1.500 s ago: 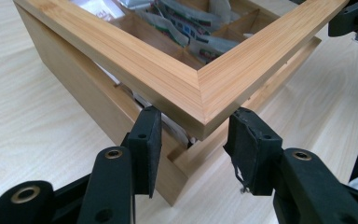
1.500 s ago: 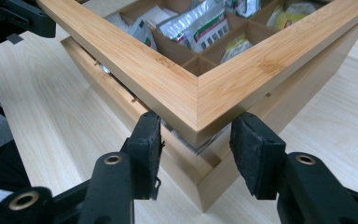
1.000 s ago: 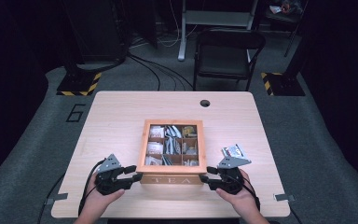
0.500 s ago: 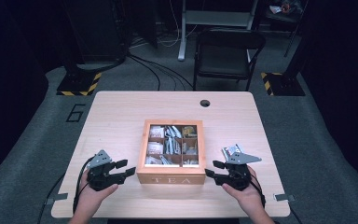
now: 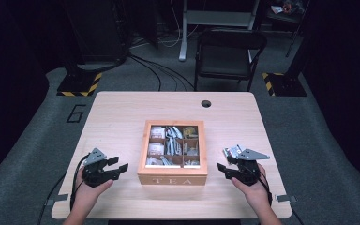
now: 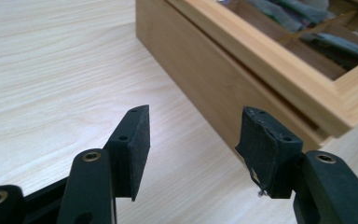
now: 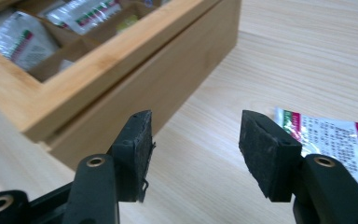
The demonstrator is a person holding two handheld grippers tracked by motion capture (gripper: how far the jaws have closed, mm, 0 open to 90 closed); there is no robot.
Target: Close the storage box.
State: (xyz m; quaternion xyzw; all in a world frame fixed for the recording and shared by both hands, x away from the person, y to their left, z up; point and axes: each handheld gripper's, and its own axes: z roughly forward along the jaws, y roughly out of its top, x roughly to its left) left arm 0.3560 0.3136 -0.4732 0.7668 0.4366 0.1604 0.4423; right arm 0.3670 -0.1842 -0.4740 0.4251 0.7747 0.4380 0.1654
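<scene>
A wooden tea box [image 5: 172, 180] marked TEA stands in the middle of the table, with tea bags visible through its framed top. My left gripper [image 5: 117, 164] rests left of the box's front corner, apart from it. Its jaws have just been opening and hold nothing. In the left gripper view the gripper [image 6: 196, 112] points at the box's side wall [image 6: 223, 79]. My right gripper [image 5: 224, 165] sits right of the box, also just opening, with nothing between its jaws. In the right gripper view the gripper [image 7: 196, 114] faces the box [image 7: 135, 79], and a loose tea packet [image 7: 335, 140] lies by its right jaw.
The loose tea packet [image 5: 232, 151] lies on the light wooden table [image 5: 122, 117] just behind my right hand. A cable hole [image 5: 206, 103] is at the table's far side. A black chair [image 5: 229, 51] stands beyond the table.
Both grippers have drawn outward from the box's sides, the left one to the left and the right one to the right. Both pairs of jaws have opened wider.
</scene>
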